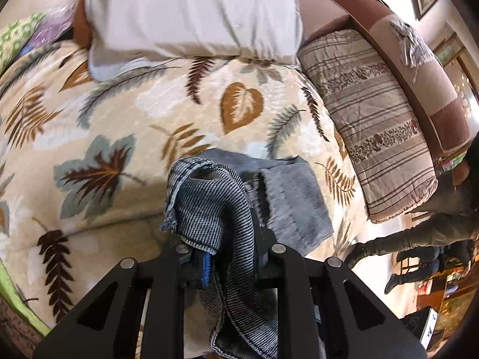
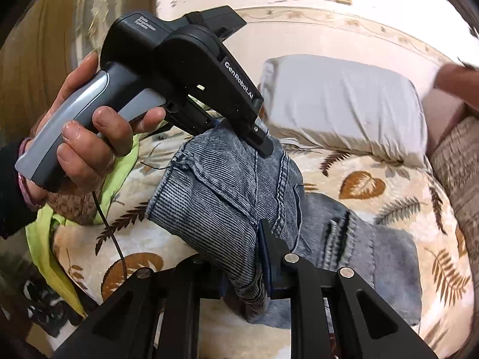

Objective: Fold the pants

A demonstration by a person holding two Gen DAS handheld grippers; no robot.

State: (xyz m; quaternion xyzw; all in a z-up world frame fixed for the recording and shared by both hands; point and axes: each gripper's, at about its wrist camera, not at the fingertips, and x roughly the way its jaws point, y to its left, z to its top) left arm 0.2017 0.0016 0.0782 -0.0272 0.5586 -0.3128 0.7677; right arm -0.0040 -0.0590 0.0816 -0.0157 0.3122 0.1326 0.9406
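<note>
Nearest you in the left wrist view, your left gripper [image 1: 230, 239] is clamped on a bunched edge of the pants [image 1: 287, 200], so the denim drapes over its fingers while the rest trails down onto the leaf-print bedspread [image 1: 119, 113], short of the white pillow [image 1: 194, 15].

In the right wrist view, your right gripper [image 2: 257, 257] pinches another edge of the pants [image 2: 227, 185], lifted above the bedspread [image 2: 389, 197]. Your left hand [image 2: 89, 149] holds its tool just above the same fold, probably to carry both edges over together.
</note>
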